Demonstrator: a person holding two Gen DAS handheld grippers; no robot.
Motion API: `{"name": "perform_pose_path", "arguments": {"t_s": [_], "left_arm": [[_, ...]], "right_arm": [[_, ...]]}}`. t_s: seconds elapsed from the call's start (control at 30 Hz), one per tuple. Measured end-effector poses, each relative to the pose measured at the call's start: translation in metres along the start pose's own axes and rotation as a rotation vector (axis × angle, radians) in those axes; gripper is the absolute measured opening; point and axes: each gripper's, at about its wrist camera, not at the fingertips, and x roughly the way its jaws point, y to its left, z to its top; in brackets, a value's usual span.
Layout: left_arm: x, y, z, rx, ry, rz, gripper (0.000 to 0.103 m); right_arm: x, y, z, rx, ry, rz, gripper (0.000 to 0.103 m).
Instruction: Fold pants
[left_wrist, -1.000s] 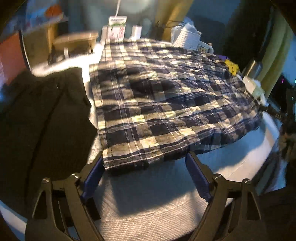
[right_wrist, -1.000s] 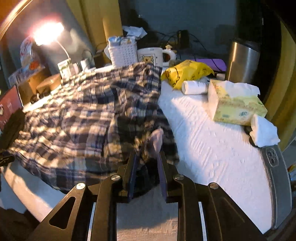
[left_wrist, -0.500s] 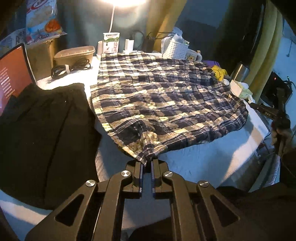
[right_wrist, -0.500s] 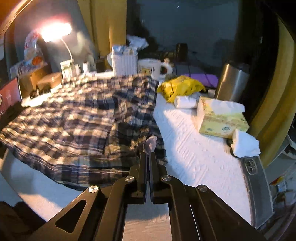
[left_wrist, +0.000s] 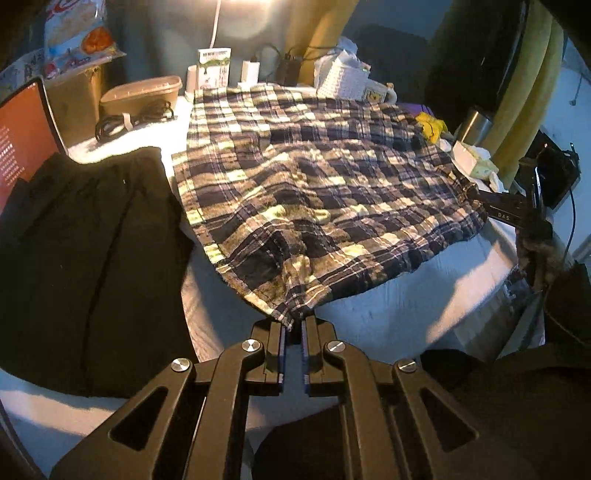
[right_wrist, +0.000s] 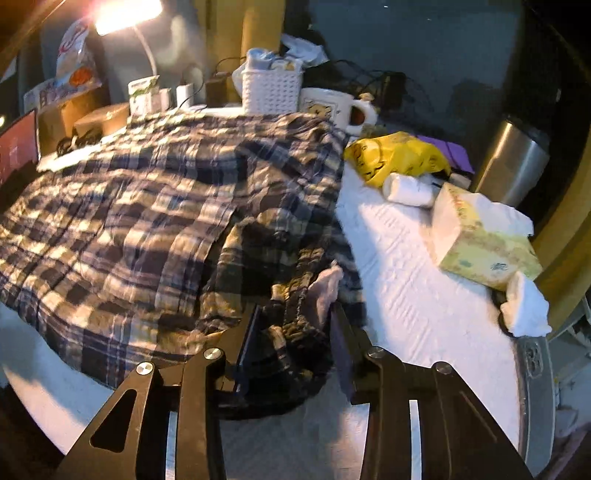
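Plaid pants (left_wrist: 317, 192) lie spread nearly flat across a white-covered table (left_wrist: 399, 314), waist end toward the near edge, legs running back toward a lamp-lit clutter of a basket (right_wrist: 271, 86), mug (right_wrist: 332, 109) and tissue box (right_wrist: 484, 243). Judged from the lay of the cloth, the fold has barely begun: no clean crease shows, though the right-hand near corner is bunched and doubled over on itself. A dark garment (left_wrist: 85, 251) sits beside the pants on the left, touching or just short of them; can't tell which.

Left gripper (left_wrist: 293, 334): jaws nearly together, pinched on the near-left corner of the pants, w/ the cloth drawn to a point btwn the pads and lifted slightly off the table.

Right gripper (right_wrist: 295, 332): jaws have just been opening, now standing partway apart. The crumpled near-right corner, incl. a pale label or pocket lining (right_wrist: 325, 291), sits btwn them, but the pads don't appear to press on it — reads as a release or a re-grip, not a hold.

Still left, by the look of it: secure the right corner again, bring one leg over the other, then fold lengthwise down to a compact stack. Most of the job remains ahead.
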Motion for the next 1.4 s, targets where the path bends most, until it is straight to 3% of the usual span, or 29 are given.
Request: {"name": "perform_pose_path", "arguments": {"t_s": [0.07,0.2,0.4,0.5,0.6,0.67,0.73,0.8,0.87,0.93,1.07,1.13,1.2,1.4], "left_arm": [[0.001,0.001,-0.002,-0.015,0.017,-0.020,0.005],[-0.007,0.006,-0.001,-0.041,0.017,-0.048,0.005],[-0.012,0.009,-0.001,-0.046,0.057,-0.095,0.005],[-0.001,0.009,-0.008,-0.025,0.082,-0.040,0.005],[0.002,0.008,-0.010,-0.009,0.044,-0.001,0.005],[0.000,0.005,-0.008,0.001,0.009,0.007,0.005],[0.001,0.001,-0.006,0.019,-0.004,0.016,0.005],[0.006,-0.001,-0.006,0.031,0.005,0.023,0.005],[0.010,0.000,-0.006,0.027,0.018,0.019,0.005],[0.011,-0.003,-0.005,0.029,0.022,0.007,0.005],[0.008,-0.006,-0.004,0.029,0.013,-0.028,0.005],[0.004,-0.005,-0.002,0.020,0.012,-0.048,0.005],[-0.003,-0.002,0.002,0.001,0.004,-0.088,0.005],[-0.016,0.005,0.002,-0.005,0.011,-0.094,0.005]], "right_arm": [[-0.003,0.003,-0.001,-0.030,0.004,-0.017,0.016],[-0.044,-0.015,0.005,0.023,-0.063,-0.027,0.002],[-0.089,-0.051,0.004,0.113,-0.138,-0.086,0.000],[-0.087,-0.054,0.000,0.106,-0.124,-0.055,0.000],[-0.067,-0.050,0.002,0.089,-0.081,-0.049,0.001],[-0.052,-0.045,0.006,0.093,-0.059,-0.024,0.017],[-0.045,-0.037,0.010,0.087,-0.067,-0.012,0.074],[-0.039,-0.029,0.013,0.074,-0.074,0.010,0.076],[-0.032,-0.019,0.019,0.040,-0.079,0.009,0.072],[-0.023,-0.013,0.020,0.011,-0.065,0.001,0.043],[0.010,-0.016,0.007,0.013,0.055,0.037,0.036],[0.005,-0.020,0.002,0.021,0.030,0.030,0.025],[-0.009,-0.023,0.004,0.025,0.009,0.019,0.023],[-0.056,-0.021,0.013,0.003,-0.053,0.007,0.023]]}}
